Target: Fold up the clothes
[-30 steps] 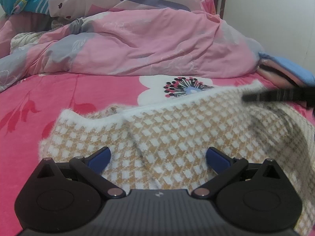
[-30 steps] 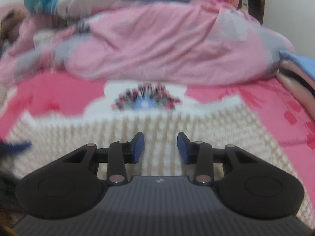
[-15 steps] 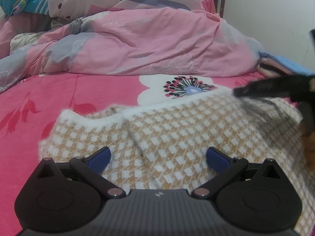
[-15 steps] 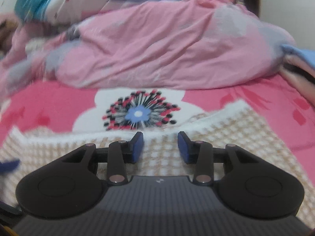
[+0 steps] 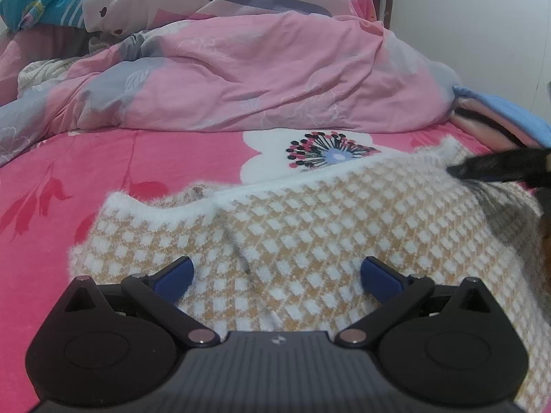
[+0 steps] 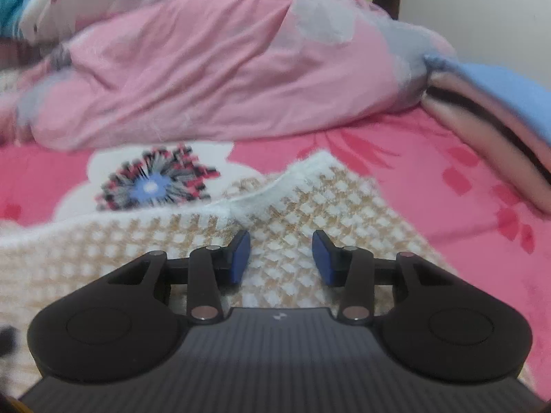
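A fuzzy tan-and-white checked garment (image 5: pixel 310 227) lies spread flat on the pink bedsheet, its white-trimmed edge on the far side. My left gripper (image 5: pixel 277 275) hovers over the garment's near left part, jaws wide open with nothing between them. My right gripper (image 6: pixel 280 256) stands over the far right corner of the garment (image 6: pixel 303 213), jaws partly open, and only the cloth lying below shows in the gap. A black finger (image 5: pixel 482 168) of the right gripper pokes in at the right edge of the left wrist view.
A heaped pink and grey duvet (image 5: pixel 258 79) fills the back of the bed. A folded stack with a blue piece on top (image 6: pixel 482 103) lies at the right. The sheet has a large flower print (image 5: pixel 327 153) just beyond the garment. A white wall rises at the right.
My right gripper has moved to the right along the garment's far edge and now sits over its right corner. The left gripper and the garment have not moved.
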Available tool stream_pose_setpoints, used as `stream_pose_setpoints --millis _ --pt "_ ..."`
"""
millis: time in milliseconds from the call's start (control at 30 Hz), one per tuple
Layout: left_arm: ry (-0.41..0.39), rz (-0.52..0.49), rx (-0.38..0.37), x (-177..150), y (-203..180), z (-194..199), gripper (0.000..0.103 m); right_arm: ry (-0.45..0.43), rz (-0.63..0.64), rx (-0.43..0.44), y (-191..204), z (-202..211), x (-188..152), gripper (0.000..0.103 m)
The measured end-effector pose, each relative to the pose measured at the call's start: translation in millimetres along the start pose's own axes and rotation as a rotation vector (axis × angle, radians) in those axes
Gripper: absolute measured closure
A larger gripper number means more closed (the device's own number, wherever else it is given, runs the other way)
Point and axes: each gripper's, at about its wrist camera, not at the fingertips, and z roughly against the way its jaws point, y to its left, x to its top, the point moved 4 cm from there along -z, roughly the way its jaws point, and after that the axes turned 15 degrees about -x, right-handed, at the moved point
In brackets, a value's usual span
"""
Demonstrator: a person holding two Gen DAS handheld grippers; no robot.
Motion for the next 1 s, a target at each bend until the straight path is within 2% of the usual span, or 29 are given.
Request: stream_pose_setpoints --millis 67,167,267,333,400,500,600,800,867,933,1000 --pt "-0.002 -0.002 0.001 -0.5 -0.4 0.0 0.000 -0.049 -0.043 0.040 -5.1 23.6 2.3 0.064" --pt "-0.003 -0.004 0.005 -0.8 -1.2 -0.3 0.000 -0.118 -0.034 0.077 -6.6 52.9 -5.4 0.063" --pt "0.000 -0.009 0.008 -0.9 -2.3 -0.9 0.000 -0.036 0.076 0.052 7.1 22.2 -40.5 0.060" --pt "-0.001 -0.012 0.013 -0.4 -3.4 0.2 0.000 -0.052 0.039 0.070 1.4 21.7 -40.2 0.060" --pt "0.002 -0.006 0.006 -0.6 -2.1 0.5 0.000 0.006 -0.001 0.071 -3.5 24.5 -29.0 0.060" --pt "0.002 -0.001 0.000 -0.9 -1.3 1.2 0.000 -0.016 0.044 0.040 -9.0 47.8 -22.5 0.059" --pt "-0.002 -0.001 -0.002 -1.5 -1.3 1.3 0.000 -0.104 0.066 0.018 -43.2 102.2 -10.0 0.059" --pt "-0.010 0.002 -0.011 -2.2 -0.2 1.9 0.000 -0.343 0.146 -0.236 -153.2 250.5 37.8 0.055" --pt "-0.012 0.003 -0.013 -2.4 0.2 2.2 0.000 -0.380 0.133 -0.280 -179.7 291.1 53.1 0.051" --pt "-0.014 0.004 -0.016 -2.6 0.6 2.6 0.000 -0.372 0.084 -0.234 -194.0 313.4 64.5 0.047" --pt "-0.016 0.006 -0.018 -2.7 0.9 2.6 0.000 -0.332 0.052 -0.134 -187.0 311.1 63.0 0.045"
